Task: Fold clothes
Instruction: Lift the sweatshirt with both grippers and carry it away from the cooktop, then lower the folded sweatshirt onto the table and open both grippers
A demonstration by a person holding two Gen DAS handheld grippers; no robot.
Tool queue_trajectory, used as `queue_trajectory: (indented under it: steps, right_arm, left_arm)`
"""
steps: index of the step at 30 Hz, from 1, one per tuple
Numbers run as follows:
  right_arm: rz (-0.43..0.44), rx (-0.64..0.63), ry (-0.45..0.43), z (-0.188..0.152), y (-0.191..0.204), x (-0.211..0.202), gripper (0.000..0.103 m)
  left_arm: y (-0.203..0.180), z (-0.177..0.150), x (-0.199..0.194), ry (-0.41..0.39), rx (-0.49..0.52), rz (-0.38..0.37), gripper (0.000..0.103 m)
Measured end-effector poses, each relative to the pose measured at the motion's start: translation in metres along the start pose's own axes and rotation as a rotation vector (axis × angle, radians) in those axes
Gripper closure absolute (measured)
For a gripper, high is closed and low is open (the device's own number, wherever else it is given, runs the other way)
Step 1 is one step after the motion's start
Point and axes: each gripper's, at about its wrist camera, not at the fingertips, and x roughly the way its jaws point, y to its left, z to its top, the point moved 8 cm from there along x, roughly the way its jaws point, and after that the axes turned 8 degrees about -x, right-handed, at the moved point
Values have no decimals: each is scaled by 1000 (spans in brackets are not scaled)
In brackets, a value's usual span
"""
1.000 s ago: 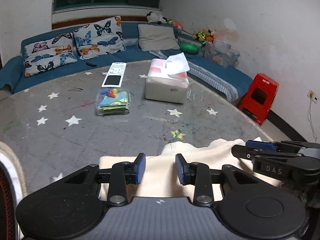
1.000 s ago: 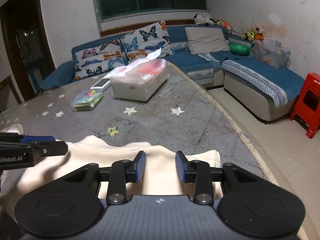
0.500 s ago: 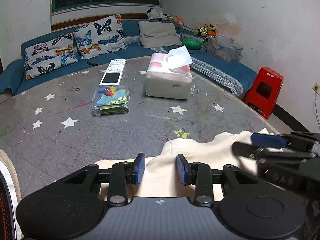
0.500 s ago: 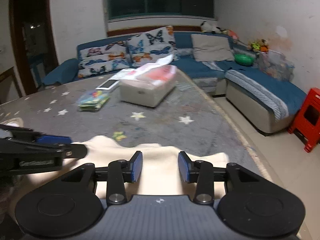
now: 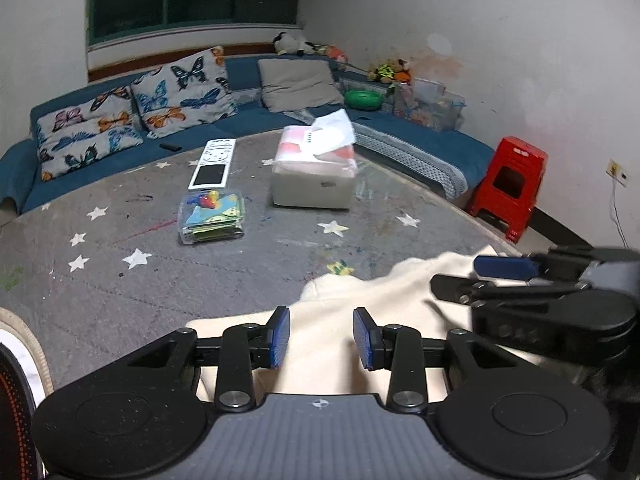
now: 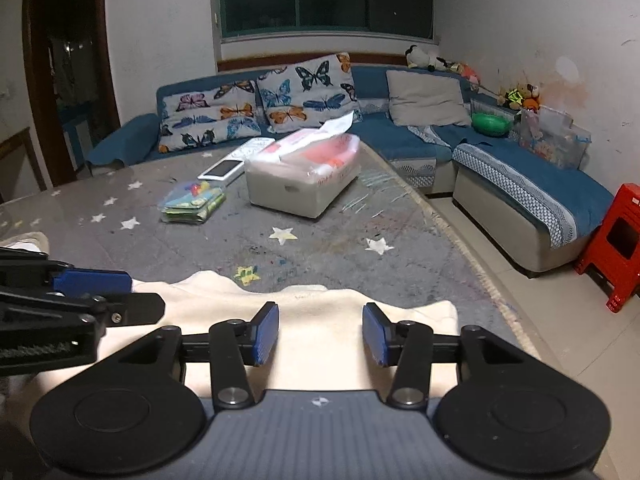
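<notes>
A cream garment (image 5: pixel 400 284) lies flat at the near edge of the grey star-printed table (image 5: pixel 240 272). My left gripper (image 5: pixel 322 336) hovers over its left part with blue pads apart and nothing pinched; the cloth shows below the gap. My right gripper (image 6: pixel 320 332) hangs over the garment's (image 6: pixel 224 296) right part. Its jaws are opening, with only the cloth lying underneath them. Each gripper shows in the other's view: the right gripper (image 5: pixel 500 280) at the right side, the left gripper (image 6: pixel 108 292) at the left side.
Farther back on the table stand a tissue box (image 5: pixel 314 176), a clear plastic box of colourful items (image 5: pixel 212 216) and a white remote (image 5: pixel 212 164). A blue sofa (image 6: pixel 400 148) wraps the far side. A red stool (image 5: pixel 508 184) stands on the floor to the right.
The right gripper's pads have spread wider apart. The left gripper's gap looks about the same. The garment lies where it did.
</notes>
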Motion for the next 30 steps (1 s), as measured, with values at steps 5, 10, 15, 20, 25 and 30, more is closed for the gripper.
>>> queue_trajectory:
  steps: [5,10,15,20,25,30]
  right_arm:
    - [36,-11,4,-19,-1,-29,60]
    - [63,-16,28,-48,-3,-50,70]
    - [42,-21,21,-60,-9,-67,71]
    - [35,-49,-13,-56,0,-80,70]
    - [84,-81,-32,-53,24,-81,70]
    - [95,-126,-8,-61,42,-76,70]
  left_arm:
    - [1,-8,4,16,14,15,67]
    - [6,-16,11,27,20,43,67]
    - [11,-16,5,15,9,54,67]
    - [7,-25,-24,-17,23,19,67]
    - [5,-49,-50,-26,37,5,67]
    - [4,-69,-58,-38,76,27,67]
